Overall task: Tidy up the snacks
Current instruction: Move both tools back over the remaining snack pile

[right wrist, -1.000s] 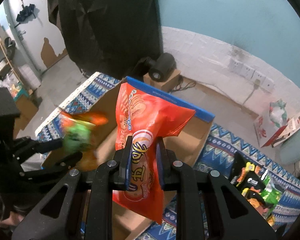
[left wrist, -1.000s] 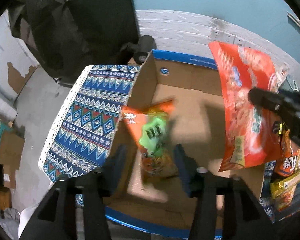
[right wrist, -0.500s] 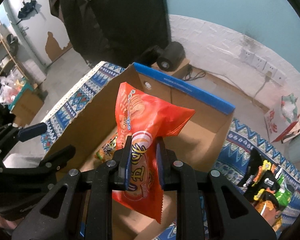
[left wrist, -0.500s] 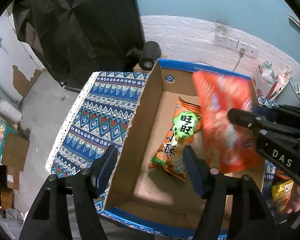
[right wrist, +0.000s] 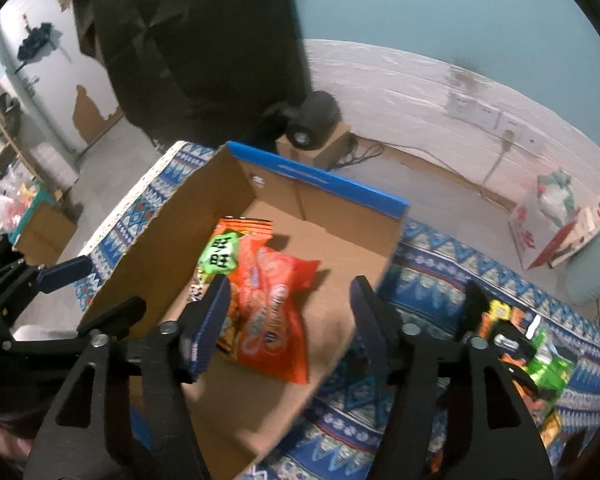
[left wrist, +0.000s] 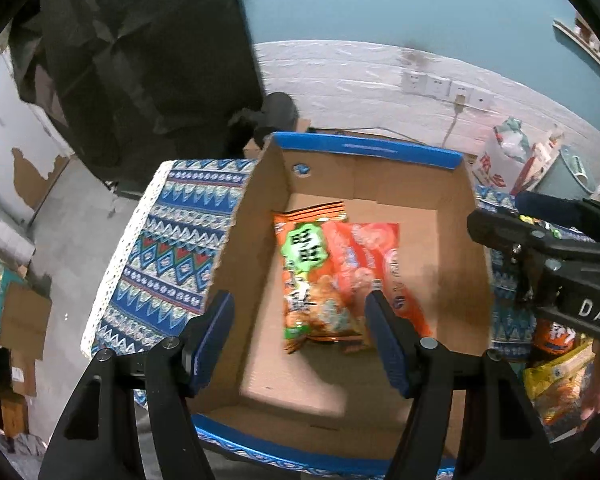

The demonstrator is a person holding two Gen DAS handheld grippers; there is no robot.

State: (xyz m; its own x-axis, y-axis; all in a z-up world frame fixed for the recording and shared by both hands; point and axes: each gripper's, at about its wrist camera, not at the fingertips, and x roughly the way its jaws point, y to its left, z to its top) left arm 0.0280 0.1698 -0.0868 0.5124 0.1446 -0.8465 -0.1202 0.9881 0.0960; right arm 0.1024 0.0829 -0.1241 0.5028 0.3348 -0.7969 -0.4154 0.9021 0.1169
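Note:
An open cardboard box (left wrist: 252, 216) with blue rims holds two snack bags. An orange bag with a green label (left wrist: 304, 276) lies flat, and a red-orange bag (left wrist: 376, 256) lies partly over its right side. Both show in the right wrist view, the green-label bag (right wrist: 220, 256) and the red-orange bag (right wrist: 272, 320). My left gripper (left wrist: 300, 340) is open and empty above the box's near end. My right gripper (right wrist: 288, 320) is open and empty above the box; it also shows in the left wrist view (left wrist: 540, 248) at the right.
The box sits on a blue patterned cloth (left wrist: 172, 248). Several more snack packets (right wrist: 528, 360) lie on the cloth right of the box. A black round device (right wrist: 316, 120) on a small carton stands behind the box. A white wall with sockets (left wrist: 440, 84) is at the back.
The left gripper dropped the green-label bag into the box. The right gripper then opened and let the red-orange bag fall beside it. Both grippers are now empty.

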